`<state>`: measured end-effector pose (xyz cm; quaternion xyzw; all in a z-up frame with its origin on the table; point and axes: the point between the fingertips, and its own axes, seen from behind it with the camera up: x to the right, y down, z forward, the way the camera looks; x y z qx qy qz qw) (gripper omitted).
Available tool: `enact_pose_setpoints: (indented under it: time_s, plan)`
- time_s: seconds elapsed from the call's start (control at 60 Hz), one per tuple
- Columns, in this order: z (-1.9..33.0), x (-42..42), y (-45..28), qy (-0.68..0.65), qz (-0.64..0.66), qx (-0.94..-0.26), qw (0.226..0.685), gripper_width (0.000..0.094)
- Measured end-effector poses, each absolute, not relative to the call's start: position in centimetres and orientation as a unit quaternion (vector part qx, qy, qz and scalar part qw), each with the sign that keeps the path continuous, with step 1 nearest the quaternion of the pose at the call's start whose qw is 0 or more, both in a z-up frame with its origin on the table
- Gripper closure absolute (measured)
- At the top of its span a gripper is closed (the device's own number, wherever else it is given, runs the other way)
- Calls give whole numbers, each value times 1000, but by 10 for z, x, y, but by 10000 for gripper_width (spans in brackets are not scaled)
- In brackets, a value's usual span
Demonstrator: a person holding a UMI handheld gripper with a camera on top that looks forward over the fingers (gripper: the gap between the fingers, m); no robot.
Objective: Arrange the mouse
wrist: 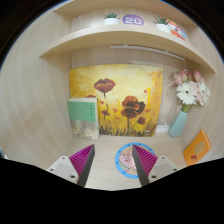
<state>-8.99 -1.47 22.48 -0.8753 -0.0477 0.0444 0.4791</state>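
No mouse shows in the gripper view. A round mouse pad (124, 157) with a blue rim and a pink cartoon figure lies on the pale wooden desk (105, 165), just ahead of my right finger, which covers its right part. My gripper (112, 152) is open and empty, a little above the desk. Its magenta pads (82, 160) stand wide apart, with bare desk between them.
A poppy painting (115, 100) leans on the back wall. A green box (83, 118) stands to its left, and a small white cup (162, 127) and a teal vase of flowers (180, 118) to its right. An orange card (197, 147) stands at the right. Shelves above hold small plants and a "20" sign (133, 19).
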Motion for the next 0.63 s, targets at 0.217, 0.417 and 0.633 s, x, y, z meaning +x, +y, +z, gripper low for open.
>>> enact_pose_setpoints:
  time_s: [0.217,0.417,0.633]
  plan:
    - [235,-97,-37,-52,40,-872,484,188]
    - [231,-97,-46,-55,37,-874,482,190]
    - [223,-97,-49,-45,44,-878,474,191]
